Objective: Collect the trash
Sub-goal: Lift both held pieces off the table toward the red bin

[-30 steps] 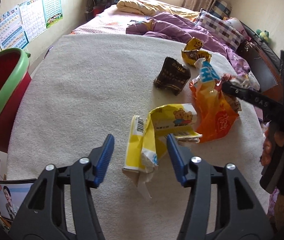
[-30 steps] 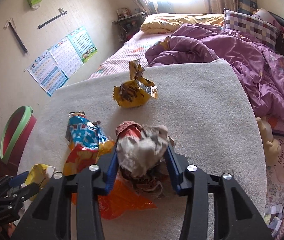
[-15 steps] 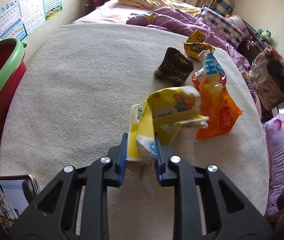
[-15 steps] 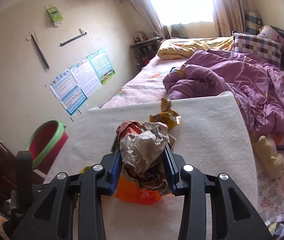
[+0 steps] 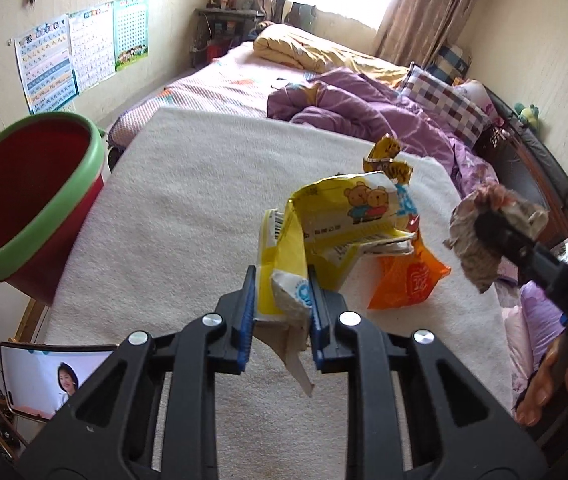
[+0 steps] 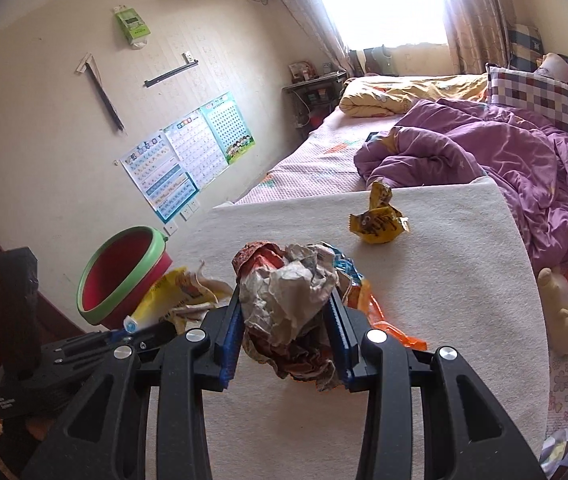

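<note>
Purple duvet (image 6: 484,152), checked pillow (image 6: 532,92), wall posters (image 6: 187,156).

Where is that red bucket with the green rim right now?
The red bucket stands at the left of both views, beside the left edge of the white blanket, below the wall posters.

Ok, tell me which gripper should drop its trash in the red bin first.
Left. The left gripper, shut on the yellow wrapper, sits nearer the red bin. The right gripper, holding the crumpled paper wad, is farther across the white mat.
</note>
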Demonstrator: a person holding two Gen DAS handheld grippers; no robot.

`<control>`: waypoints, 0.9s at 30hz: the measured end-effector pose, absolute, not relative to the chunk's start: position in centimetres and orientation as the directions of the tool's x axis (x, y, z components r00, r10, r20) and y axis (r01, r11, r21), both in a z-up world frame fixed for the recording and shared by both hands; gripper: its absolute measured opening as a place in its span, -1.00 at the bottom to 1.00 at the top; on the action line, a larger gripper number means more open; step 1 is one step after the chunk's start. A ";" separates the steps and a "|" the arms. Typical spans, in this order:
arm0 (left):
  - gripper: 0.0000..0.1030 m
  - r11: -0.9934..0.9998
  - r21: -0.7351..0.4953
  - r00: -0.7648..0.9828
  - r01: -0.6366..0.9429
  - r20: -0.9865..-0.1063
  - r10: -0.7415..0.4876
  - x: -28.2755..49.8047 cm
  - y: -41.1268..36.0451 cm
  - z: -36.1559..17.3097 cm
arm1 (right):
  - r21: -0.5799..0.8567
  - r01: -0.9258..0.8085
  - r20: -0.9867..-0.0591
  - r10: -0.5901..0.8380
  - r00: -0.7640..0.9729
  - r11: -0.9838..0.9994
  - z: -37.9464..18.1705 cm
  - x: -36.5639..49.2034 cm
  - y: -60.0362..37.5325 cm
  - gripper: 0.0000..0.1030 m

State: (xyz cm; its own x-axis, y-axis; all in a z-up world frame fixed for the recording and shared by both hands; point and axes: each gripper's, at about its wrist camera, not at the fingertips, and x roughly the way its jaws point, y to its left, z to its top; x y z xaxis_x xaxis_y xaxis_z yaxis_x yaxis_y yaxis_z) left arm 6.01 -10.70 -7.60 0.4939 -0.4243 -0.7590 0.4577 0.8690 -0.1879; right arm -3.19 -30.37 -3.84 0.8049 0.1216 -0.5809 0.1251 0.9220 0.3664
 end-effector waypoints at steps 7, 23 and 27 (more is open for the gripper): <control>-0.58 0.872 -0.175 0.537 0.457 -0.728 -0.427 5.9 -10.1 -6.1 | 0.362 0.111 -0.574 0.128 0.809 0.925 -3.4 -3.1 -29.3 -0.28; -0.58 0.882 -0.175 0.554 0.437 -0.720 -0.418 6.4 -8.3 -6.1 | 0.363 0.079 -0.586 0.162 0.794 0.928 -3.6 -1.7 -26.8 -0.27; -0.58 0.885 -0.174 0.563 0.432 -0.715 -0.415 6.6 -7.6 -6.0 | 0.358 0.074 -0.586 0.162 0.794 0.931 -3.6 -0.9 -26.1 -0.27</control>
